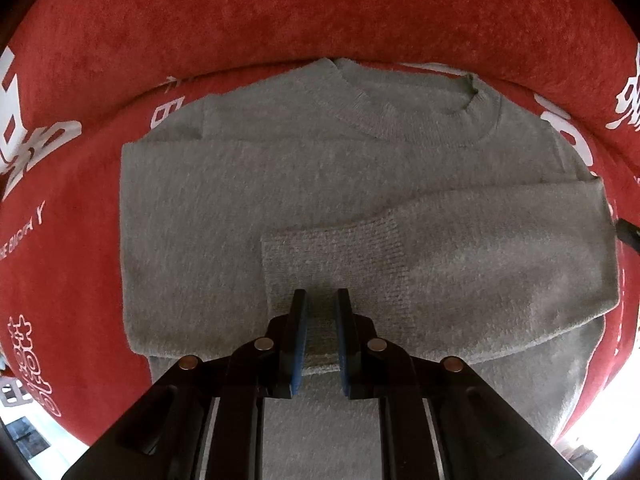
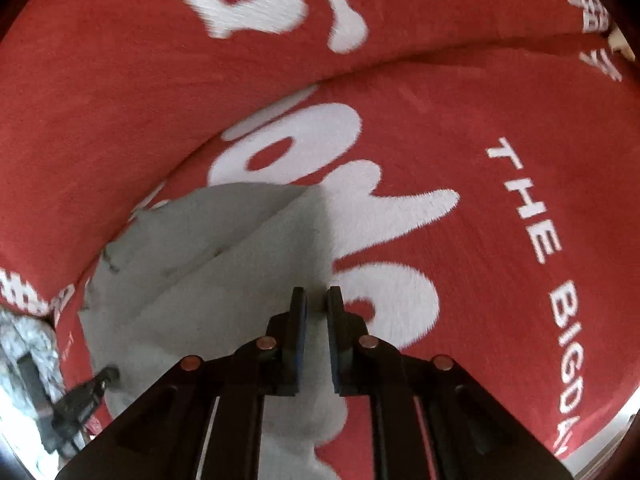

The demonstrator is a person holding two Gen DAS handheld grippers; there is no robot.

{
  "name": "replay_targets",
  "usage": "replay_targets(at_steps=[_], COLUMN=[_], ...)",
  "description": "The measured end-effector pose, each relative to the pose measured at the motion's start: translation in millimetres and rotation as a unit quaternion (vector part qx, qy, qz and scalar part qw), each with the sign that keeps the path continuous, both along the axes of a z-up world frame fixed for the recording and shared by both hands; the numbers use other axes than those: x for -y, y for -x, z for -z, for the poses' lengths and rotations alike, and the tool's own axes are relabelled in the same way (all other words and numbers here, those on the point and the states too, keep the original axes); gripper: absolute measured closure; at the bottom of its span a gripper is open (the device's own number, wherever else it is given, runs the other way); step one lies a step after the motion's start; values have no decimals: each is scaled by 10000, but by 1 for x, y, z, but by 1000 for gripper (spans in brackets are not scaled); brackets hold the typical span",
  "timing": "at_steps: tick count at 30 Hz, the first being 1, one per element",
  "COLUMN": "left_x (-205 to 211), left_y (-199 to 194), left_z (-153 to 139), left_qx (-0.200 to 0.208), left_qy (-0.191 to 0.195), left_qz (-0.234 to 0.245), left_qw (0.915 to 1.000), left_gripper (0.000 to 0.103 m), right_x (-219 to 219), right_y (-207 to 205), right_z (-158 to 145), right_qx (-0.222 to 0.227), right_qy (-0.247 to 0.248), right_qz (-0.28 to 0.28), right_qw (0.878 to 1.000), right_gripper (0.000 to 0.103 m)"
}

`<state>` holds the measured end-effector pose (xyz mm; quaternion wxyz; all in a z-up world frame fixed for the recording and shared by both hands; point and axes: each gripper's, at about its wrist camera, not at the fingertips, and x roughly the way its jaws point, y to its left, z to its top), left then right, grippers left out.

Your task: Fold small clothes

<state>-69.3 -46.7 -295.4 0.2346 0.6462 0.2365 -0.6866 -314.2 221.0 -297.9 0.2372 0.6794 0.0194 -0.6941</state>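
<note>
Grey sweater lies on red cover.

Right gripper at the grey sweater's edge

The grey sweater lies on a red cover with white lettering. Over the sweater's right edge, the gripper's narrow-set jaws point down, nothing visibly pinched. Left of the sweater's lower corner, a second dark gripper tip touches it.
</note>
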Motion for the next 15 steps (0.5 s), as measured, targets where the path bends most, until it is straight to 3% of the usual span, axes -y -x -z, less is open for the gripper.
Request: replay_targets(at_steps=[5,10,15], left_x=[-2,-1,-5], left_y=[9,17,15], left_z=[4,7,12], left_qx=[8,8,52], left_qy=[12,-11,-81], left_qz=[-13,-41,-65], left_qw=[10000,10000,9999], left_gripper=[88,88,88], right_x=[-2,-1,-14], right_y=[-33,-61,-54], right_z=[-17,11,-3], right_qx=[-9,130,184], right_qy=[70,-381,-363], right_qz=[-407,-826,-561], right_qw=[9991,9958,9976], right_gripper=[91,95,92])
